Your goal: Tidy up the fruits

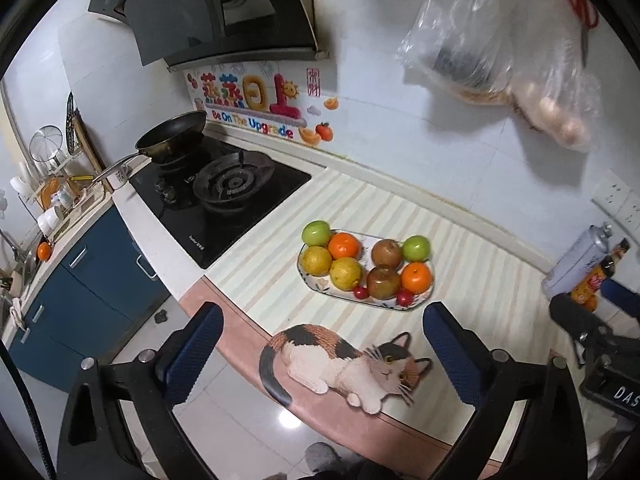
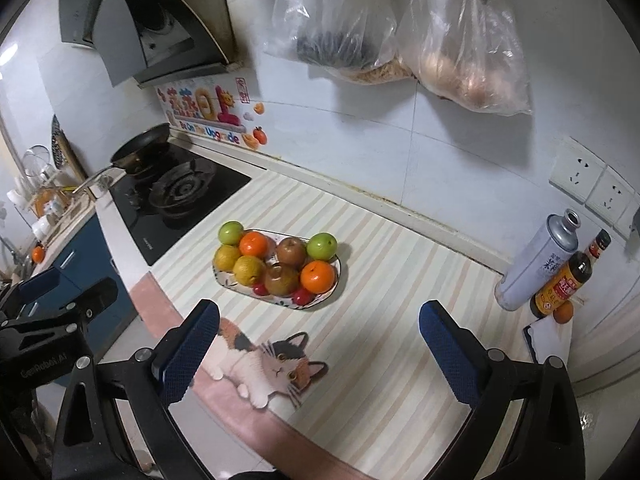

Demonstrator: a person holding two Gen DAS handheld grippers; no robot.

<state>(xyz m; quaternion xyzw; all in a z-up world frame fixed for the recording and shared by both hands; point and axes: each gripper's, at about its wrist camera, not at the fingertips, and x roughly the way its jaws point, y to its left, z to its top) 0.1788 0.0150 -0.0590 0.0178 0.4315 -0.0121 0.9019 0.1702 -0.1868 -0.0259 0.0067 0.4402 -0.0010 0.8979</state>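
Both grippers up over the near edge of the surface, a striped mat w/ a cat print at its front. Left gripper spread wide, nothing betw. its blue pads, jaws apart on either side of the cat print in its own view. Right gripper likewise released, jaws wide, nothing held. Each gripper shows at the edge of the other's cam: right one at far right in left-wrist view, left one at far left in right-wrist view. Task's thing: oval plate of fruit sits mid-surface, just beyond both grippers, not touched by either. On it: two green apples at the back corners, two oranges, two yellowish citrus on the left side, two brown apples center-right, and small red fruits at the front rim. Left of the plate, a black gas hob w/ a frying pan on the far burner. Right side by the wall: a metal can and a dark sauce bottle, close together, w/ a small orange fruit just beside the bottle. Clear plastic bags hang on the wall above.
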